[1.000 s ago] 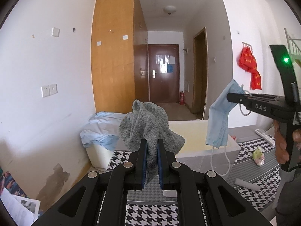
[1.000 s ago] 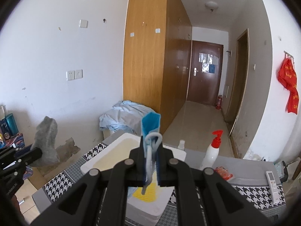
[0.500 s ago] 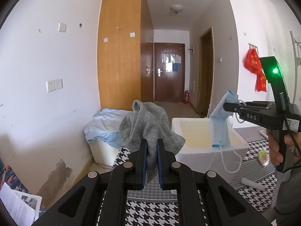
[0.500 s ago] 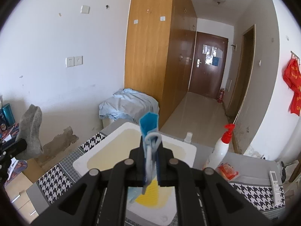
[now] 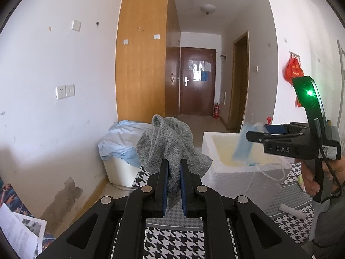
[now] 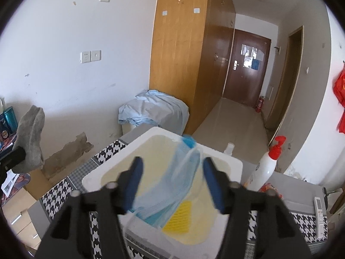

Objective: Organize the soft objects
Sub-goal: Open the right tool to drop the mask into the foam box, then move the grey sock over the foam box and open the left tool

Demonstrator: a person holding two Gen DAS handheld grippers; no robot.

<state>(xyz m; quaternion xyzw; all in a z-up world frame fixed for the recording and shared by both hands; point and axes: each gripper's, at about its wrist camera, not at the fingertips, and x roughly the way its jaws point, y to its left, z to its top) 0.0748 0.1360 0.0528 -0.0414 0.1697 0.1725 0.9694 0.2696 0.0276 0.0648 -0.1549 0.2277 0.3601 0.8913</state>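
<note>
The right tool (image 6: 171, 170) was released, its face mask (image 6: 172, 185) dropping over the foam box (image 6: 226, 161). The left tool (image 5: 172, 170) gripped the grey knit cloth (image 5: 170, 142); best released above the box centre.

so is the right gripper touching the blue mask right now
Apart. The right wrist view shows the right gripper open, with gaps between the blurred blue mask and both pads, above the white foam box.
</note>
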